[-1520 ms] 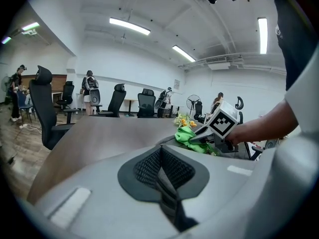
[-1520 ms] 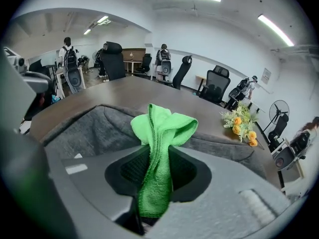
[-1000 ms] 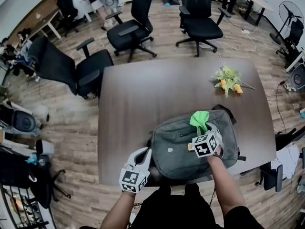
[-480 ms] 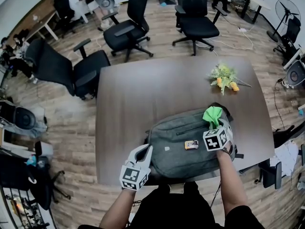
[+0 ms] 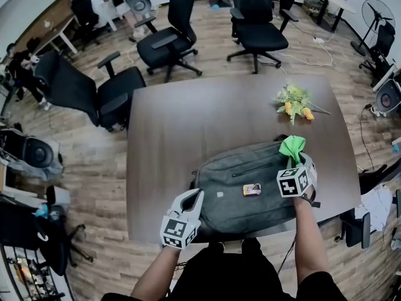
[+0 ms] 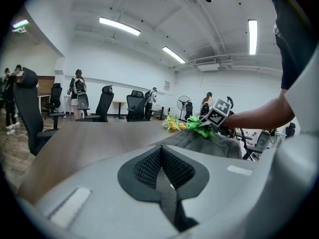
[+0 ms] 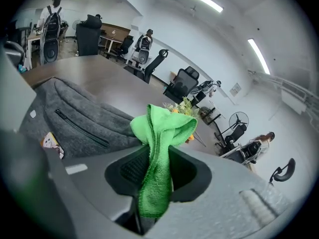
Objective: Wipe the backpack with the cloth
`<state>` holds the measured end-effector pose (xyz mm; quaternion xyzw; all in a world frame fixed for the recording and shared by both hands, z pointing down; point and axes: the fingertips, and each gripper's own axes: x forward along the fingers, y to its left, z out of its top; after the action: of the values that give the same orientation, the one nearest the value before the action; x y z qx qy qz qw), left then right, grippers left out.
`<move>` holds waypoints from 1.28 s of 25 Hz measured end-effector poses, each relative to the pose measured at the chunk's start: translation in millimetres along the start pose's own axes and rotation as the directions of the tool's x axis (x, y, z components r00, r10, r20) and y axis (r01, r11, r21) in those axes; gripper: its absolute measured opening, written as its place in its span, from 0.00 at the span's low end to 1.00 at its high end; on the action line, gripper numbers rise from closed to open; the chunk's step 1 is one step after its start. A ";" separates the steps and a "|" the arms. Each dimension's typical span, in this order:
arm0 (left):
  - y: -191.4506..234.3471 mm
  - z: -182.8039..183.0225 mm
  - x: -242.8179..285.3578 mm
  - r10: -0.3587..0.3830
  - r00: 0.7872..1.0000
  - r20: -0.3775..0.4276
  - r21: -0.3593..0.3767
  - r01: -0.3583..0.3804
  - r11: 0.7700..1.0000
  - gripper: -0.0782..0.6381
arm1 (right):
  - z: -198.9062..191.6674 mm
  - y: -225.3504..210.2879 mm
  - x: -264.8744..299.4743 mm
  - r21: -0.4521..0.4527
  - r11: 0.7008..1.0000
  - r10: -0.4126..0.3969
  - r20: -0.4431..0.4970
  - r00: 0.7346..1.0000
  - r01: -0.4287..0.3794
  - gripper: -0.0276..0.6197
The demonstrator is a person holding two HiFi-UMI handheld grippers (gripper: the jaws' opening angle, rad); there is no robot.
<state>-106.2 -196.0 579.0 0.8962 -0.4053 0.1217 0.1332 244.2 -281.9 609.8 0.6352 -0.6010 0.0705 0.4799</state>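
A grey backpack (image 5: 247,184) lies flat near the table's front edge, with a small orange tag (image 5: 252,189) on its front panel. My right gripper (image 5: 293,163) is over the backpack's right end, shut on a green cloth (image 5: 292,147) that sticks out past the jaws. The right gripper view has the cloth (image 7: 159,148) pinched between the pads, with the backpack (image 7: 75,118) and its zip to the left. My left gripper (image 5: 193,197) is at the backpack's left front corner. Its jaws (image 6: 160,151) are shut with nothing between them.
A bunch of artificial flowers (image 5: 294,102) lies on the brown table (image 5: 188,130) at the far right. Black office chairs (image 5: 163,39) stand beyond the far edge and to the left. People are at desks in the background.
My right gripper has carried the cloth to the right across the backpack's top, from near its middle to its right end. The left gripper has hardly moved.
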 end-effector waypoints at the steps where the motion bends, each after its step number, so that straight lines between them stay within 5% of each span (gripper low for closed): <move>1: 0.2 -0.3 0.1 0.000 1.000 0.000 0.000 0.000 1.000 0.13 | 3.8 -1.1 -4.2 0.001 1.000 -0.005 0.018 1.000 0.005 0.21; 9: 2.8 -6.0 -5.5 0.008 1.000 -0.007 -0.009 -0.008 1.000 0.13 | 34.1 23.5 -41.9 0.029 0.999 0.042 0.137 0.990 -0.046 0.21; 16: 14.9 -15.2 -15.2 0.059 0.998 -0.030 -0.022 -0.059 0.998 0.13 | 37.6 98.0 -62.7 0.099 0.968 0.209 0.186 0.960 -0.230 0.21; 32: 44.1 -32.4 -47.2 0.161 0.985 -0.069 -0.064 -0.166 0.984 0.13 | 64.9 284.9 -109.5 0.110 0.778 0.578 0.257 0.774 -0.618 0.21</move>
<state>-173.5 -180.4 600.1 0.8504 -0.4770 0.1466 0.1667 -53.5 -198.7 652.0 0.4562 -0.8096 0.2094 0.3042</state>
